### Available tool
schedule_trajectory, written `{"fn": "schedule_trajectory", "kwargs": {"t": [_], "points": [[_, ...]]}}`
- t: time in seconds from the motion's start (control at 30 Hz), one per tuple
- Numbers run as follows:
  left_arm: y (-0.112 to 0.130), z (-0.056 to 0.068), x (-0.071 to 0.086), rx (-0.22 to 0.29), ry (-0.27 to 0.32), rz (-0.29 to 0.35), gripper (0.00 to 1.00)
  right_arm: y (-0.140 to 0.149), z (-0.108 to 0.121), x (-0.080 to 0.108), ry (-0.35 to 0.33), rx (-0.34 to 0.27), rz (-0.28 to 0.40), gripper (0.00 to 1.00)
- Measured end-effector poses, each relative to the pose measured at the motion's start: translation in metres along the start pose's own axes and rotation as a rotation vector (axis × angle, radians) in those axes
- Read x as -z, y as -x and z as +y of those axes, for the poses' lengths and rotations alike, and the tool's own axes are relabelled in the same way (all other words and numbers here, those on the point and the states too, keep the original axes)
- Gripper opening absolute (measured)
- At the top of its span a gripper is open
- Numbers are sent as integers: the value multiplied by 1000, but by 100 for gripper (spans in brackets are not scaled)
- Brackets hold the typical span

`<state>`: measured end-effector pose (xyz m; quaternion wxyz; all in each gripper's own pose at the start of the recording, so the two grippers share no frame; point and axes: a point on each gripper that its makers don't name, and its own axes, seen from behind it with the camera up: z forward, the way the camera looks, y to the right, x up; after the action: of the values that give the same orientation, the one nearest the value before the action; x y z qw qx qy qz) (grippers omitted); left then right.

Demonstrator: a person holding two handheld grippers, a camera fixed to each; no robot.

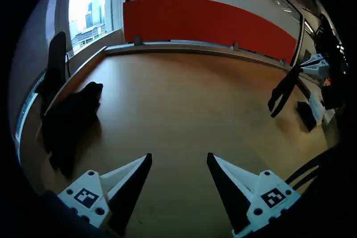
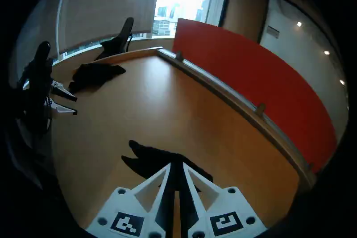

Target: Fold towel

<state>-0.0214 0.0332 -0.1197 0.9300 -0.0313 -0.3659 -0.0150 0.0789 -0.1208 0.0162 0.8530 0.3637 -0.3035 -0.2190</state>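
Right gripper view: the black towel (image 2: 147, 157), partly hidden, is clamped between the jaws of the right gripper (image 2: 176, 167); the left gripper (image 1: 178, 160) is held spread.

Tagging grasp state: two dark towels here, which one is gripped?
The towel pinched in the shut right gripper. The other towel lies heaped on the table near the window, untouched; the left gripper is open.

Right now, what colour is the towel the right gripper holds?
Black, no pattern visible: the towel shows best in the right gripper view.
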Motion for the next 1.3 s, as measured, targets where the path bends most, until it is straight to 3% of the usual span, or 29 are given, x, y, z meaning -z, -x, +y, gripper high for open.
{"fn": "schedule_trajectory", "kwargs": {"t": [0.8,1.3], "points": [[-7,5,2,-22,-14,-6,91,89,145,67,156,-110,-134,4],[-12,17,0,-39,-14,-11,91,127,207,99,242,-142,-210,4]]}}
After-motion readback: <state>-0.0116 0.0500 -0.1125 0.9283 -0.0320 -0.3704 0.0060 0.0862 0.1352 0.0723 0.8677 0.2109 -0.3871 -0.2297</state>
